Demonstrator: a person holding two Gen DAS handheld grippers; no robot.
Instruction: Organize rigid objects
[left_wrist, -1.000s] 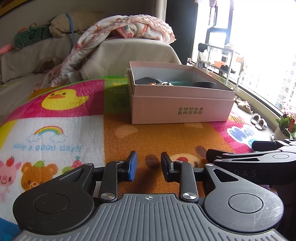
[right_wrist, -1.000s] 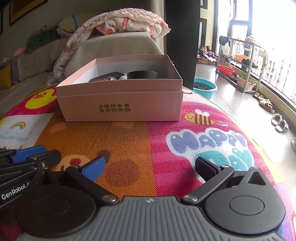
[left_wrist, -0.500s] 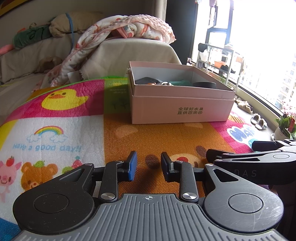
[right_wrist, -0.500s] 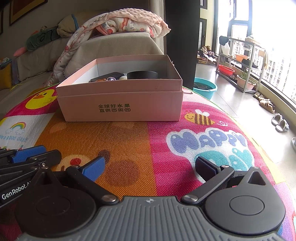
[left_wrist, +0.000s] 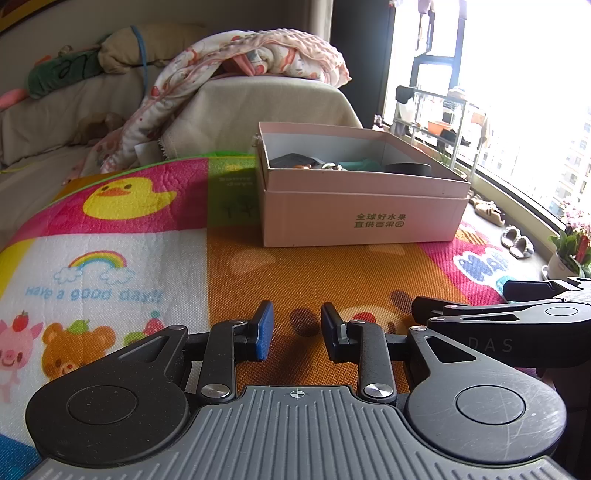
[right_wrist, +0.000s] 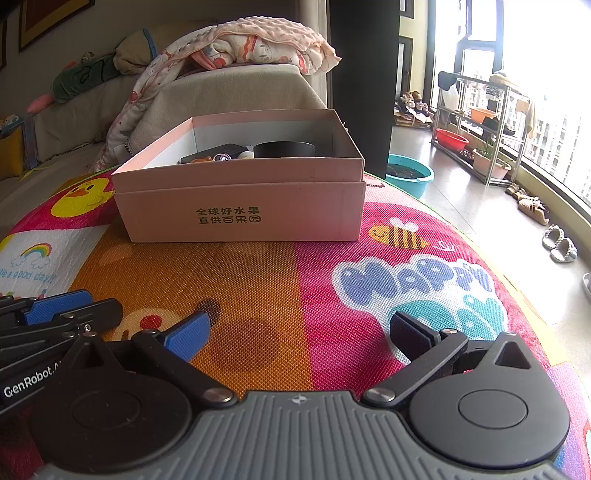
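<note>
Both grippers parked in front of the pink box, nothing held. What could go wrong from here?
1. The left gripper and right gripper sit side by side, so moving both toward the pink box at once may make them collide.
2. The box stands loose on the play mat; a bump on its near wall could slide it.
3. The items in the box lie crowded and mostly hidden behind the wall, so the fingers may catch a neighbour.
</note>
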